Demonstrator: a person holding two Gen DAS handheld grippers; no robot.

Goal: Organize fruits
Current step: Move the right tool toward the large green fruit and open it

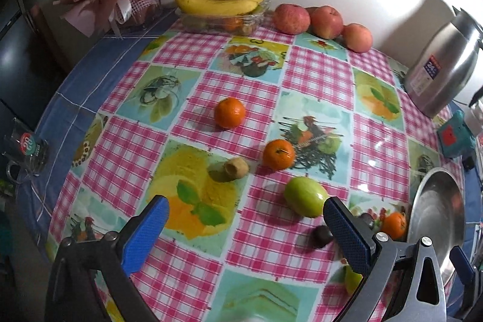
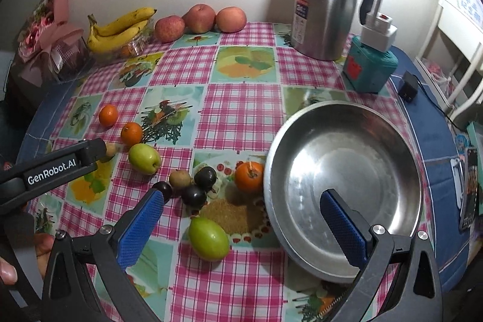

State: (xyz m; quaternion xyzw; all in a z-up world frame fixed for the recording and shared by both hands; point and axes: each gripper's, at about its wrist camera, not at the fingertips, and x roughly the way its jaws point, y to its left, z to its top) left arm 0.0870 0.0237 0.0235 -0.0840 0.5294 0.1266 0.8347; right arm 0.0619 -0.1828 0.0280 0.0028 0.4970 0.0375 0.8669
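green fruit (image 2: 208,238), long axis diag, R gripper (image 2: 241,219) open above

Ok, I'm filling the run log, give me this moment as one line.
left gripper: open, empty | right gripper: open, empty | metal bowl: empty | oranges, green fruits, dark fruits: loose on table

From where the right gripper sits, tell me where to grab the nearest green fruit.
Take the green fruit across its narrow middle, coming from above. It is oval and lies on its side with its long axis slanted, so the open right gripper should probably turn to close across that axis. Bare tablecloth surrounds it.
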